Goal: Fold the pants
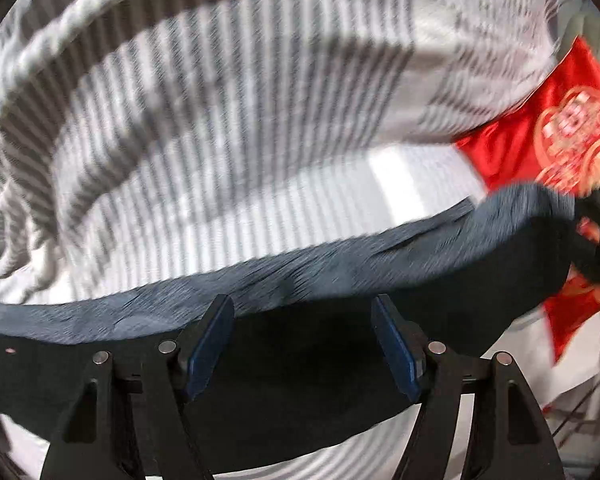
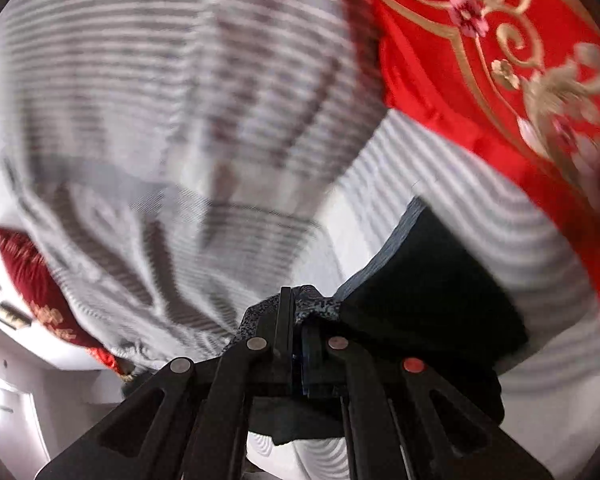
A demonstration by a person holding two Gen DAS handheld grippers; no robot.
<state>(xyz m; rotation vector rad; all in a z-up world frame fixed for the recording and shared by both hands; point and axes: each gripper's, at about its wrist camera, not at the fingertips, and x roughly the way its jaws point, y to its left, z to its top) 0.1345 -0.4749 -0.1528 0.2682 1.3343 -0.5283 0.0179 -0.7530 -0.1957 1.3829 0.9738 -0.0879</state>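
- Both views are bright, daylight-lit; strong fisheye bending with dark corners
- Heavy motion blur smears the striped bedding (image 1: pixel 228 92); the red cloth (image 2: pixel 480 52) stays fairly sharp
- Whites glare at lower left in the right view

- The dark blue-grey pants (image 1: pixel 340 264) are smeared by motion blur in the left wrist view; their lower part disappears behind the black left gripper (image 1: pixel 302 344).
- Red cloth with gold embroidery (image 2: pixel 500 60) runs off the picture's right edge, its pattern blurred.
- Grey-and-white striped bedding (image 2: pixel 160 100) is blurred; folds are hard to read.
- In the right wrist view, the right gripper (image 2: pixel 296 320) hides where the pants are pinched.
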